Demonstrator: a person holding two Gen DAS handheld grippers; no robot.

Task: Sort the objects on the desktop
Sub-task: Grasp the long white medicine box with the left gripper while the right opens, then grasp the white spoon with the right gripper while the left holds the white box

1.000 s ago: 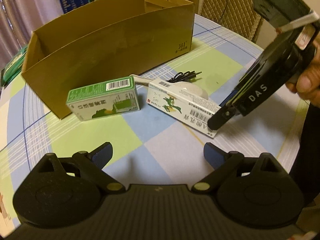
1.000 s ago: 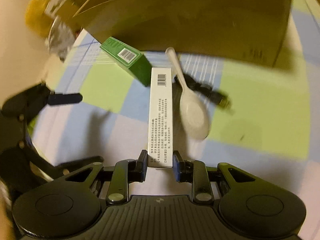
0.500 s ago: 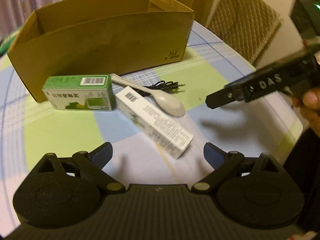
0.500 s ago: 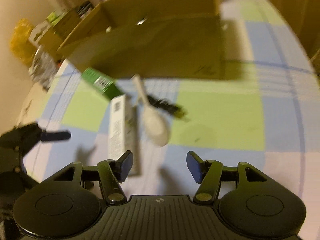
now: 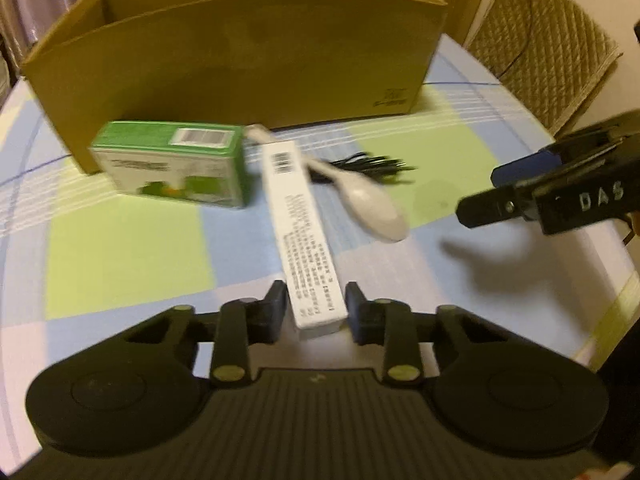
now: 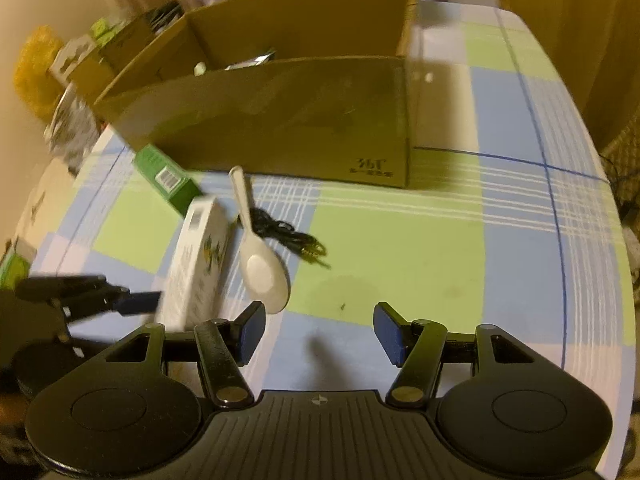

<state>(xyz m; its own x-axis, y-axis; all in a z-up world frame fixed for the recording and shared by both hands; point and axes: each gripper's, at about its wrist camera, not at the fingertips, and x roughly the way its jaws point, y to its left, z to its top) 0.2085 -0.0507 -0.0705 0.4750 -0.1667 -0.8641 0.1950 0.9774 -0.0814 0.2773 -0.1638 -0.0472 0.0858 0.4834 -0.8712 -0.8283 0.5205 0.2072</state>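
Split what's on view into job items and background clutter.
Job items: long white box, shut in the left gripper; green box; white spoon; black cable; cardboard box; open right gripper.

Clutter: wicker chair; yellow bundle.

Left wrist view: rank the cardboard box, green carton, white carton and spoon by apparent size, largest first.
1. cardboard box
2. green carton and white carton: too close to rank, since the white one runs toward the camera
3. spoon
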